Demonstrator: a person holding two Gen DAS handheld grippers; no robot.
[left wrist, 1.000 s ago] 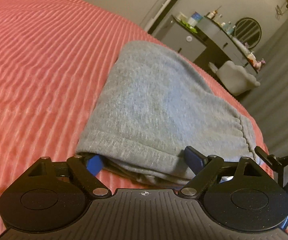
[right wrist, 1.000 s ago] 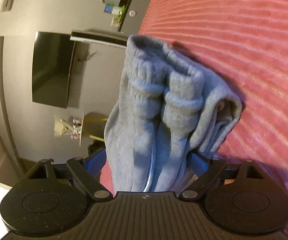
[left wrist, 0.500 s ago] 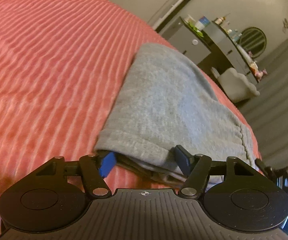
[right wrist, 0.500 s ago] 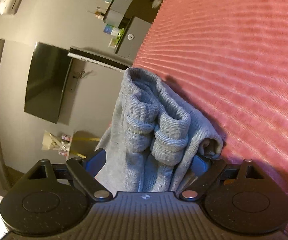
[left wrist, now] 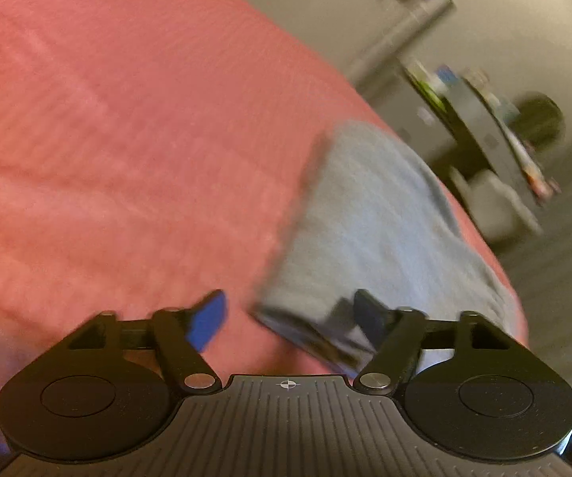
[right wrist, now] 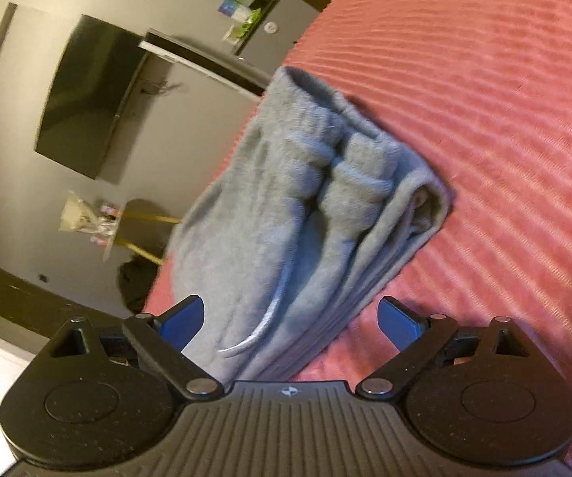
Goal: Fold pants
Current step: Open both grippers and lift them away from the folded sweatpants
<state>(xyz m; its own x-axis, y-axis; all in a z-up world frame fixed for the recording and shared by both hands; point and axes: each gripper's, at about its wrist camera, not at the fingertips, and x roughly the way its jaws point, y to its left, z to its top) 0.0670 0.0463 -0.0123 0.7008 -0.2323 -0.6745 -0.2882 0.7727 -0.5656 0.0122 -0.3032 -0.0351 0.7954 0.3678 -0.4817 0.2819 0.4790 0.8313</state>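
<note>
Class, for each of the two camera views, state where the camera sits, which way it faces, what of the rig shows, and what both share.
Left wrist: behind the left tool, facing across the red bedspread; open fingers show.
Right wrist: behind the right tool, facing the folded pants' cuffed end; open fingers show.
Shared: pants, bedspread.

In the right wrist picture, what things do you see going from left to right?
Black TV → folded gray pants → pink bedspread.
</note>
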